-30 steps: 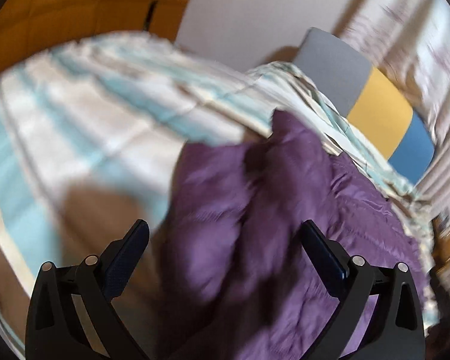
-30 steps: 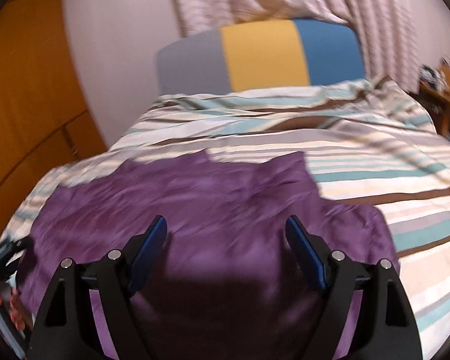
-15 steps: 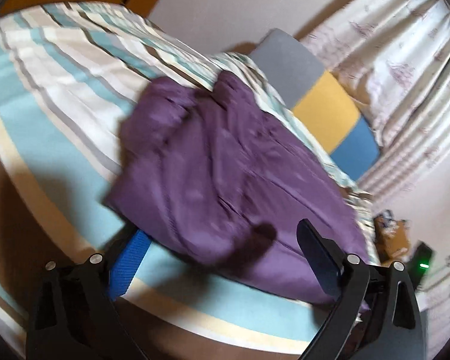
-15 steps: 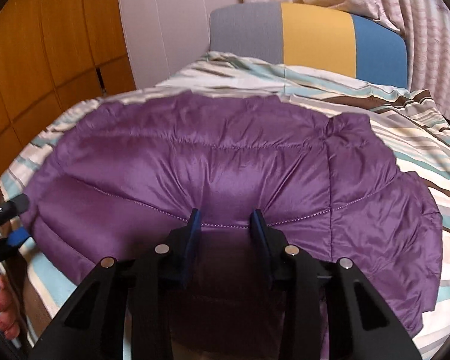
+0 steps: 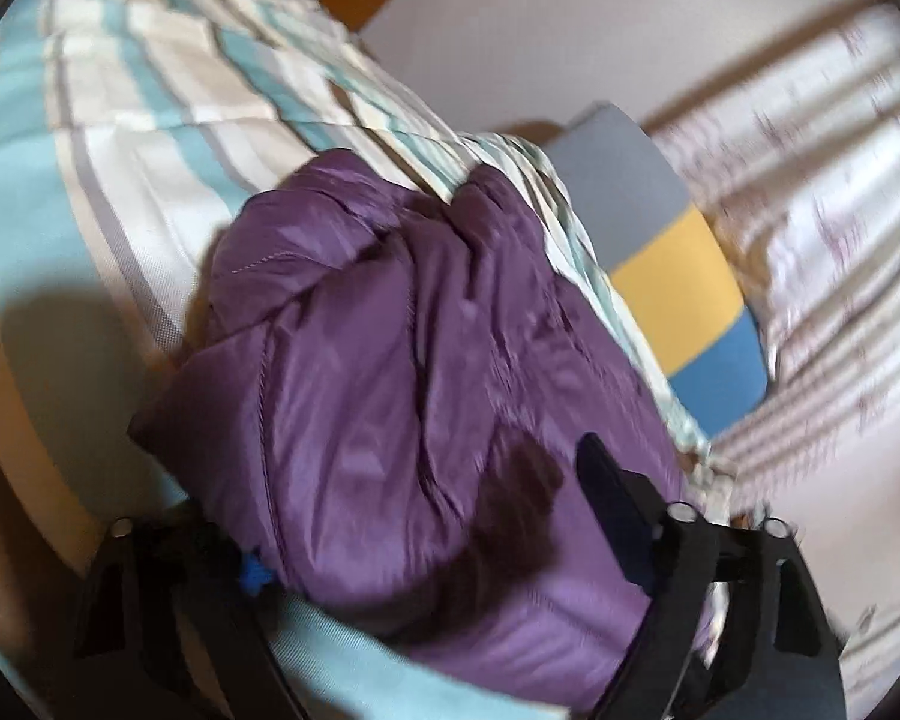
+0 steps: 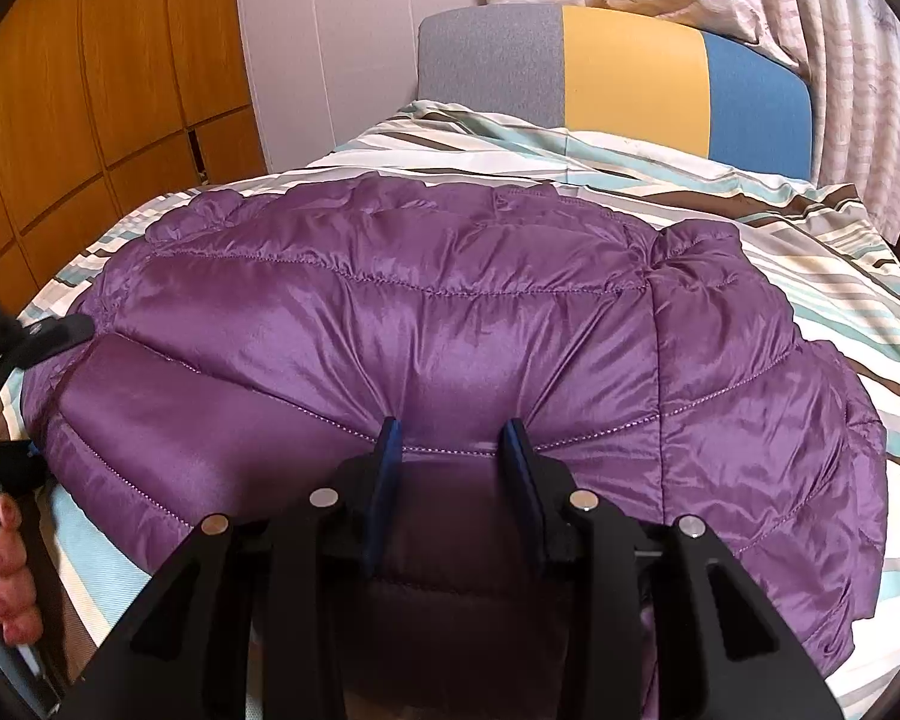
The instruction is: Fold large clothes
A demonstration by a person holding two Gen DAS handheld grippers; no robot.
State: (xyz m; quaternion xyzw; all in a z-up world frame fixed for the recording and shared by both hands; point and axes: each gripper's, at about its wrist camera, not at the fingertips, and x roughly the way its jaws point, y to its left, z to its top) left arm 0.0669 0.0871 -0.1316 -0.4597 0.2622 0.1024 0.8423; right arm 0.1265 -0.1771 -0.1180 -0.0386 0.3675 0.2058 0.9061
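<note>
Right gripper (image 6: 450, 450) pinching near hem of quilted purple puffer jacket (image 6: 450, 312), lower centre, for folding; left gripper (image 5: 426, 516) wide open, straddling corner.

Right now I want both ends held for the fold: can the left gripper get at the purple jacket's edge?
Probably yes: the left gripper stands open astride the purple jacket at its near edge, nothing between.

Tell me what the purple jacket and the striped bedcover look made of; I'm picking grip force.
Purple jacket: likely thin nylon or polyester shell, glossy sheen, stitched puffy quilting suggests padded fill. Striped bedcover: matte woven cloth, probably cotton, with soft creases and no shine.
</note>
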